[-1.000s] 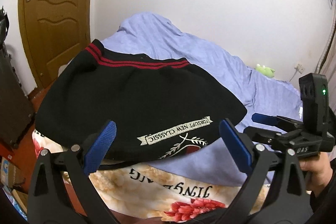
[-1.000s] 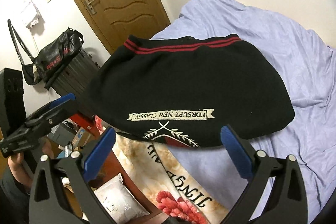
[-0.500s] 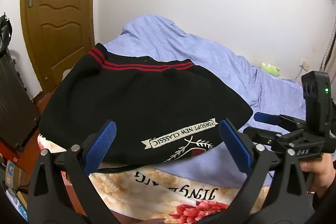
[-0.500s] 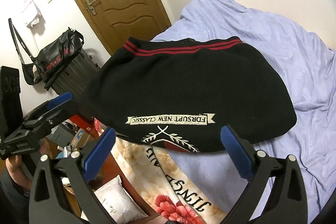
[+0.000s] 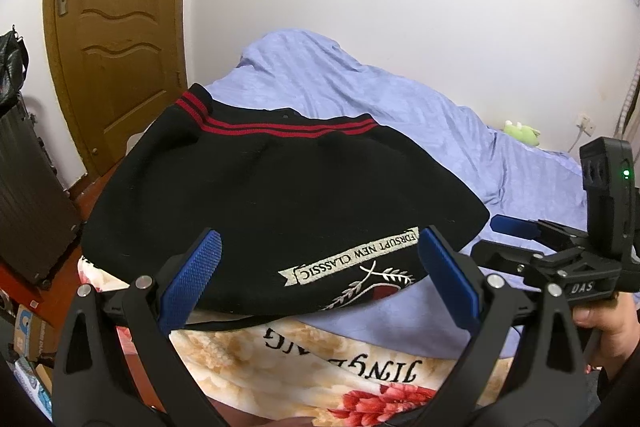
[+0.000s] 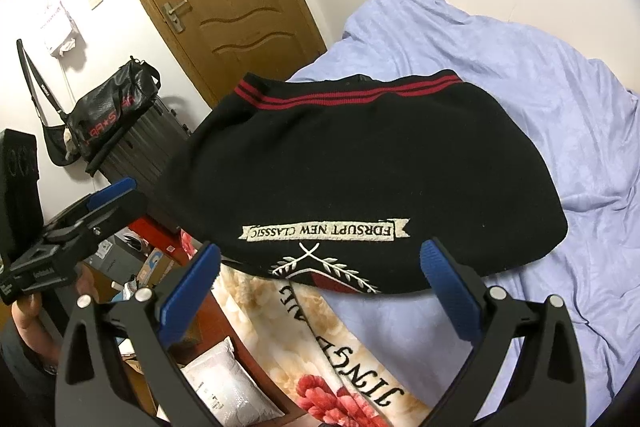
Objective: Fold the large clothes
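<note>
On the bed (image 5: 400, 99), near its foot edge, the black sweater (image 6: 360, 167) lies folded into a compact bundle, red-striped hem toward the far side, partly over the floral blanket (image 5: 320, 367). Left claw (image 5: 320, 279) and right claw (image 6: 320, 287) both hover short of it, jaws spread wide, gripping nothing. The fold looks nearly finished; next probably comes pinching the near edge for a final fold.
</note>
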The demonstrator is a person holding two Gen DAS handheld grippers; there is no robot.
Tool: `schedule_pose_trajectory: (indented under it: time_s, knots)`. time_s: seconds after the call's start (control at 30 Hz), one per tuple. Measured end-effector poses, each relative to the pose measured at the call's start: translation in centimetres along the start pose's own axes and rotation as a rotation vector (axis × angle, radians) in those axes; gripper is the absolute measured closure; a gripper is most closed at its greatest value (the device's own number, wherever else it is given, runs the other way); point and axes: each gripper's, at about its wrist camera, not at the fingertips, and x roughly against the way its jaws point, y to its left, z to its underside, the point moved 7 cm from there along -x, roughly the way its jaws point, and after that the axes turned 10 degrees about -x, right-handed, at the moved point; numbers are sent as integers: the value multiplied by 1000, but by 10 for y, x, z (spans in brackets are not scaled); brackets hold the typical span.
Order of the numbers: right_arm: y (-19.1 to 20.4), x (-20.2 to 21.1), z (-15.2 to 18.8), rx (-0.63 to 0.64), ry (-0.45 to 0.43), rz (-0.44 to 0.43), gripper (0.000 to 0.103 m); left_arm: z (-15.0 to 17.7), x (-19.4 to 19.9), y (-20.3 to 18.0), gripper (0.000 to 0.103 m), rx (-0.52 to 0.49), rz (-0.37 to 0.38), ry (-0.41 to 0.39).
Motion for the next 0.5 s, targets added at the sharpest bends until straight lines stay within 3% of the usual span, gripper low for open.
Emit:
schedule_pose_trajectory:
  time_s: [0.5]
  knots:
    - [3,0,1,11,-5,4,5,-3,2,4,7,-4,-12,-6]
